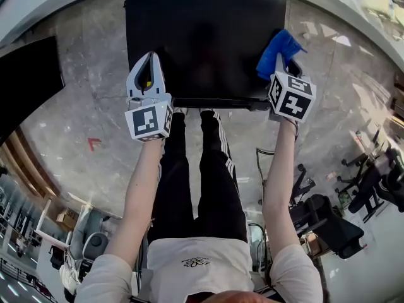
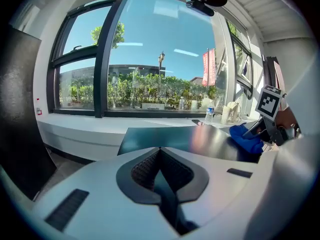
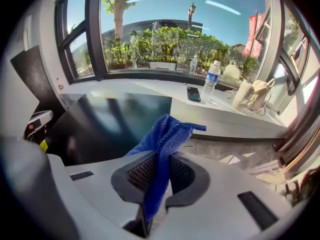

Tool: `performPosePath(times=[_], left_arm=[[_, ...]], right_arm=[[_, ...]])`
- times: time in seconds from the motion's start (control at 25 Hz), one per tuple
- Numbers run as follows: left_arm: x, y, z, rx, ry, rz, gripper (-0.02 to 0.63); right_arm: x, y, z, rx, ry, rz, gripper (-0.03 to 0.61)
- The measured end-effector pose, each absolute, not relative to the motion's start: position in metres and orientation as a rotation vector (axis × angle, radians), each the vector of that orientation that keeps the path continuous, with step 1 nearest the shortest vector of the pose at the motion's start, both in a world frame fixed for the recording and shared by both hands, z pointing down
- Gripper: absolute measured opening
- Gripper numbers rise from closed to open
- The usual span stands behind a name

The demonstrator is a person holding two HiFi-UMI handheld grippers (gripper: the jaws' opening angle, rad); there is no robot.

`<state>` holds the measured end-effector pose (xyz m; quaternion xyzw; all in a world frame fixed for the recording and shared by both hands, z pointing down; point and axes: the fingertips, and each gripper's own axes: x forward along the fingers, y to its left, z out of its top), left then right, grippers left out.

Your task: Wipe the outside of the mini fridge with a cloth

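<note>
The black mini fridge (image 1: 208, 36) stands in front of me, its flat top facing up. My right gripper (image 1: 282, 59) is over the top's right edge, shut on a blue cloth (image 1: 276, 48). In the right gripper view the cloth (image 3: 162, 139) is pinched between the jaws and sticks up, with the fridge top (image 3: 115, 119) below and to the left. My left gripper (image 1: 150, 60) hovers over the fridge's left front part, shut with nothing in it. The left gripper view shows the shut gripper (image 2: 160, 155), the fridge top (image 2: 195, 139) and the cloth (image 2: 246, 139) far right.
A white window ledge (image 3: 150, 91) runs behind the fridge, bearing a water bottle (image 3: 212, 77), a phone (image 3: 193, 93) and bags (image 3: 252, 96). A black panel (image 1: 25, 81) stands to the left. Office chairs (image 1: 334, 226) crowd the floor at right.
</note>
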<state>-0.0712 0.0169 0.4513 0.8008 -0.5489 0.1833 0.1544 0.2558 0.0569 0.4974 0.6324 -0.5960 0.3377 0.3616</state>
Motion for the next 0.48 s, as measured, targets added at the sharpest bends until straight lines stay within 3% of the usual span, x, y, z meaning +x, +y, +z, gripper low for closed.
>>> performPosePath(times=[0.48], left_arm=[[-0.097,0.031,0.455,2.255,-1.603,0.543,0.005]], right_arm=[[0.289,0.057,0.467,1.749,-1.442,0.667,0.06]])
